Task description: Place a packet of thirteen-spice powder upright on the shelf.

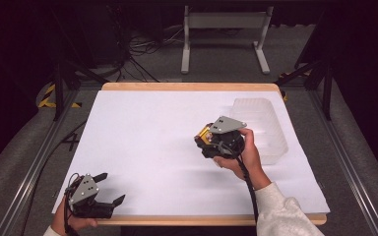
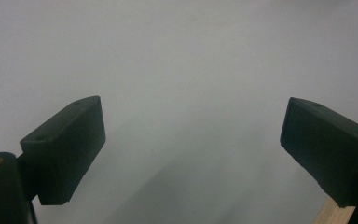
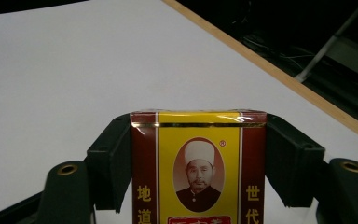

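While the right gripper [image 3: 198, 158] clenches a glossy yellow-red rectangular packet [image 3: 198, 163], long axis along jaws | left gripper [image 2: 191, 154] released over white bench [image 1: 142, 137].

Table [image 1: 187, 87]: wooden top, pale edge showing at far and near sides; white sheet [image 1: 147, 142] covers nearly all of it; clear ribbed plastic tray [image 1: 263, 125] lies on the sheet toward the table's far right corner; grey metal stand [image 1: 224, 29] on the floor beyond the table's far edge; black cables [image 1: 145, 46] on the floor left of that stand; yellow-and-black floor tape [image 1: 49, 98] off the table's far left corner.
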The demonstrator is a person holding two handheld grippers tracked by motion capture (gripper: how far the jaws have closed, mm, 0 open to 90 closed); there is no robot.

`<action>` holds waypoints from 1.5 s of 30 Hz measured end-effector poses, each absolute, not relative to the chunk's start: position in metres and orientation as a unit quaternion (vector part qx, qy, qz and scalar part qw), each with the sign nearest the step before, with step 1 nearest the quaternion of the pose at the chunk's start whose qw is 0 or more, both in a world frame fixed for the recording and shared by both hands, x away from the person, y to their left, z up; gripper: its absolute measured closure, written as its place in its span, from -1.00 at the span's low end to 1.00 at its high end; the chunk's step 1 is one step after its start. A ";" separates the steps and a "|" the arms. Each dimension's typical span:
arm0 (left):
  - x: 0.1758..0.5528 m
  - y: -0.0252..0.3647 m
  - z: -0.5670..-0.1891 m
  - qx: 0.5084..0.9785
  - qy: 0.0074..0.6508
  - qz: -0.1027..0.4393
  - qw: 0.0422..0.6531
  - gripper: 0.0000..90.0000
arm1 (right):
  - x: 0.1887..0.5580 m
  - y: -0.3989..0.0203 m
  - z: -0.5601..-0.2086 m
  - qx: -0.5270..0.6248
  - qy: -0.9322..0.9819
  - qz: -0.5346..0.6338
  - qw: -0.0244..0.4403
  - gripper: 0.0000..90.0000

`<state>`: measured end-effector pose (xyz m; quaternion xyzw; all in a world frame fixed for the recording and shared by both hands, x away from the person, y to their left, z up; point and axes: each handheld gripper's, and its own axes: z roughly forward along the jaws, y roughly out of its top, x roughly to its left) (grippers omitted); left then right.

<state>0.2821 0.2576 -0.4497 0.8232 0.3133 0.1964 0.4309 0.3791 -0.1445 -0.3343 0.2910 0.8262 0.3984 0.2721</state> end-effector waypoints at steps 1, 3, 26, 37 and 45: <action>0.282 0.258 -0.450 0.823 0.313 0.196 0.431 -0.84 | 0.379 -0.144 -0.334 0.291 0.826 0.398 0.272 -0.27; 0.282 0.258 -0.450 0.823 0.314 0.196 0.430 -0.84 | 0.383 -0.151 -0.333 0.305 0.818 0.403 0.276 -0.27; 0.282 0.257 -0.450 0.826 0.312 0.194 0.429 -0.84 | 0.397 -0.221 -0.334 0.413 0.748 0.406 0.324 -0.27; 0.282 0.257 -0.450 0.828 0.310 0.194 0.426 -0.84 | 0.400 -0.233 -0.337 0.439 0.727 0.402 0.343 -0.27; 0.282 0.257 -0.450 0.828 0.309 0.195 0.425 -0.84 | 0.389 -0.239 -0.339 0.444 0.715 0.401 0.362 -0.28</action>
